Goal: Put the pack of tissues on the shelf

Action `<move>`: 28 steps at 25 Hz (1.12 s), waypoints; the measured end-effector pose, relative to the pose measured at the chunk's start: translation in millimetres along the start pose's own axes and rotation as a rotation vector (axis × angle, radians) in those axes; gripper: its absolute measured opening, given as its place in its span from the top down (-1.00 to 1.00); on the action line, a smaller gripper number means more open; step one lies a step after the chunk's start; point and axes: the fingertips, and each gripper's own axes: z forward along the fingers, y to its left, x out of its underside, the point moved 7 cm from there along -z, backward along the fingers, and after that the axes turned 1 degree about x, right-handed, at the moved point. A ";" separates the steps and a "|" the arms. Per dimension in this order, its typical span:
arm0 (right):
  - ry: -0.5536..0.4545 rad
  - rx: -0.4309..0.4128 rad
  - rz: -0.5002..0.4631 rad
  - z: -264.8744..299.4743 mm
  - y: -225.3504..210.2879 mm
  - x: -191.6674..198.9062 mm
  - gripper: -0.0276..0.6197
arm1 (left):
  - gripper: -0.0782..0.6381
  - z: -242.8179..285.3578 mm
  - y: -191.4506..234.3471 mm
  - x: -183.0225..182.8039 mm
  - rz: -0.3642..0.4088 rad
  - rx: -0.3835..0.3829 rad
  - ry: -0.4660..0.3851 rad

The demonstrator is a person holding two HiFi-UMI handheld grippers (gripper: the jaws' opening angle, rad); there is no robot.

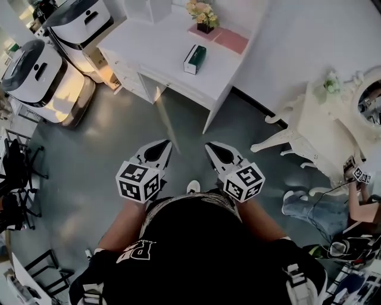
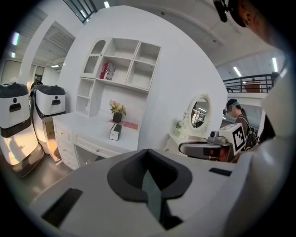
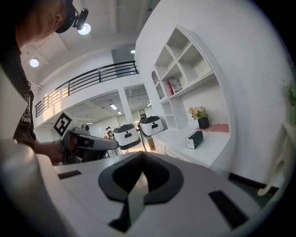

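Note:
The pack of tissues (image 1: 194, 59), a dark green and white box, lies on the white desk (image 1: 161, 47), well ahead of both grippers. It also shows in the left gripper view (image 2: 115, 132) and the right gripper view (image 3: 194, 139). The white shelf unit (image 2: 121, 65) (image 3: 182, 60) rises above the desk against the wall. My left gripper (image 1: 168, 143) (image 2: 149, 150) and right gripper (image 1: 208, 145) (image 3: 141, 152) are held side by side over the grey floor, pointing at the desk. Both are shut with nothing in them.
A flower pot (image 1: 203, 15) and a pink mat (image 1: 229, 40) sit on the desk behind the tissues. Two white machines (image 1: 41, 77) stand at the left. A white vanity table with a mirror (image 1: 324, 113) is at the right. One shelf compartment holds a red item (image 2: 106, 71).

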 end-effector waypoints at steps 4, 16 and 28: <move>-0.007 0.016 0.002 5.2 -21.2 -8.7 0.89 | 0.74 22.3 2.1 -12.0 0.014 0.014 0.004; 0.016 0.049 0.037 13.8 -48.9 -5.7 0.89 | 0.74 55.5 12.7 -22.0 0.030 0.040 0.059; 0.055 0.093 0.023 75.5 -66.3 -13.6 0.89 | 0.74 86.2 80.2 -40.1 0.016 0.072 0.056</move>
